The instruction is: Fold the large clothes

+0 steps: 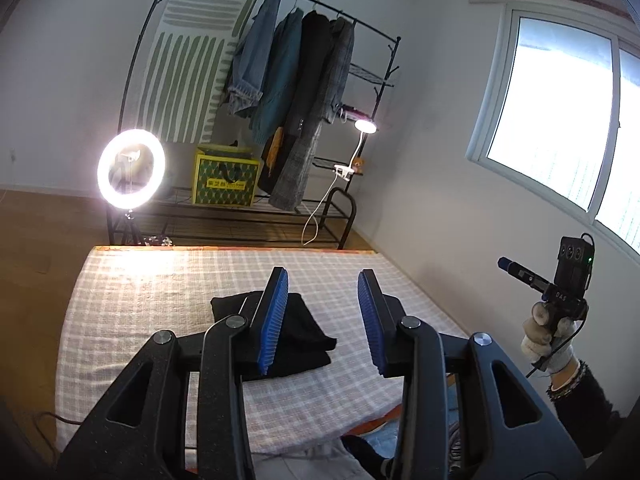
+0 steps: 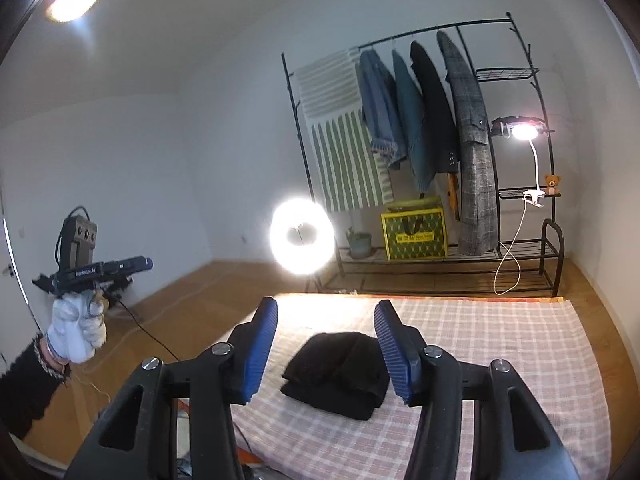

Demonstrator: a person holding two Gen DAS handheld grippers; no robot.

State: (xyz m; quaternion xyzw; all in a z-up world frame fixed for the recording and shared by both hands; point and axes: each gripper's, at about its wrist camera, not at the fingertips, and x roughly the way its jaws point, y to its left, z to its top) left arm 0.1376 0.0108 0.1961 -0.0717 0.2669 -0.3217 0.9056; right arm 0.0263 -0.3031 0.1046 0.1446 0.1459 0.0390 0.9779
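I see a dim room lit in patches: the ring light (image 1: pixel 131 170) flares white and washes out the checked cover (image 1: pixel 168 276) near it, the window (image 1: pixel 560 120) is blown out, a ceiling lamp (image 2: pixel 76 0) glares. Fisheye bends the edges; corners darken. Focus is sharp.

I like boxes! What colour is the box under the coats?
Yellow box with a green pattern, clearest in the right wrist view.

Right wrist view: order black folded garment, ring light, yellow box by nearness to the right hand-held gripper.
From the right hand-held gripper:
1. Black folded garment, on the checked cover, just ahead.
2. Ring light, past the cover's far edge, left.
3. Yellow box, on the rack's bottom shelf, by the wall.
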